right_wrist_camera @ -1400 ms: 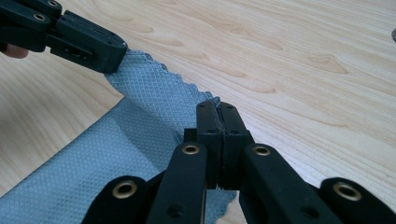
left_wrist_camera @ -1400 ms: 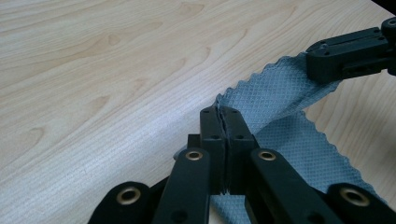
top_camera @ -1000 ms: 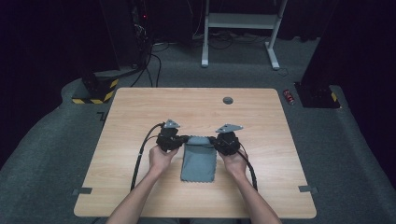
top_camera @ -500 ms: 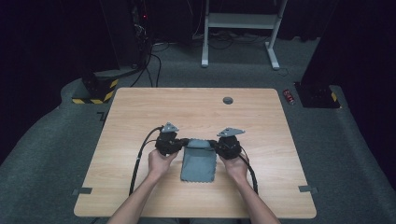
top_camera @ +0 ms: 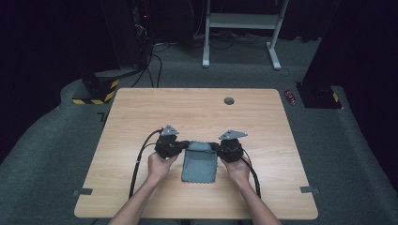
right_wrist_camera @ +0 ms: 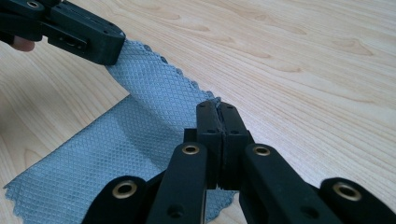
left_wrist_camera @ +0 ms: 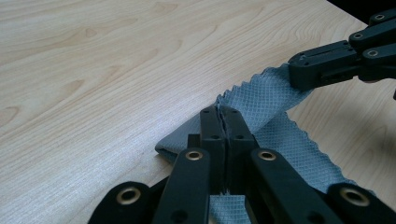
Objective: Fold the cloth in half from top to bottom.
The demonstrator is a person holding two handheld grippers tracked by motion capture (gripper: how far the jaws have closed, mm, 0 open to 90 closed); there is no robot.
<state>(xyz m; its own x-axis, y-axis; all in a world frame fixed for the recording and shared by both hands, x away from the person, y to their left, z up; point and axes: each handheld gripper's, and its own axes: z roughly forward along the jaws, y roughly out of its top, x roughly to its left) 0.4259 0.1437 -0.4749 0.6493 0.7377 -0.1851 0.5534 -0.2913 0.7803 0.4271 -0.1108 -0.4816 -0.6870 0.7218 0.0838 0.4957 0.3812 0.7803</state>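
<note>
cloth [top_camera: 199,164] pulled nearer, far edge folding

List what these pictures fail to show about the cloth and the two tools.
- Left tool: shut on the grey cloth; in its own view the jaws cover the pinched edge.
- Right tool: likewise in its view.
- High view: the cloth's weave is too small; the small dark disc on the table can't be identified.

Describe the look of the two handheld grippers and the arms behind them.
Both the left gripper and the right gripper are black, with flat linked bars joined by brass-ringed pivots and two narrow straight jaws. Each carries a grey three-cornered plate on top and trails a black cable. The forearms are bare, no sleeves showing.
</note>
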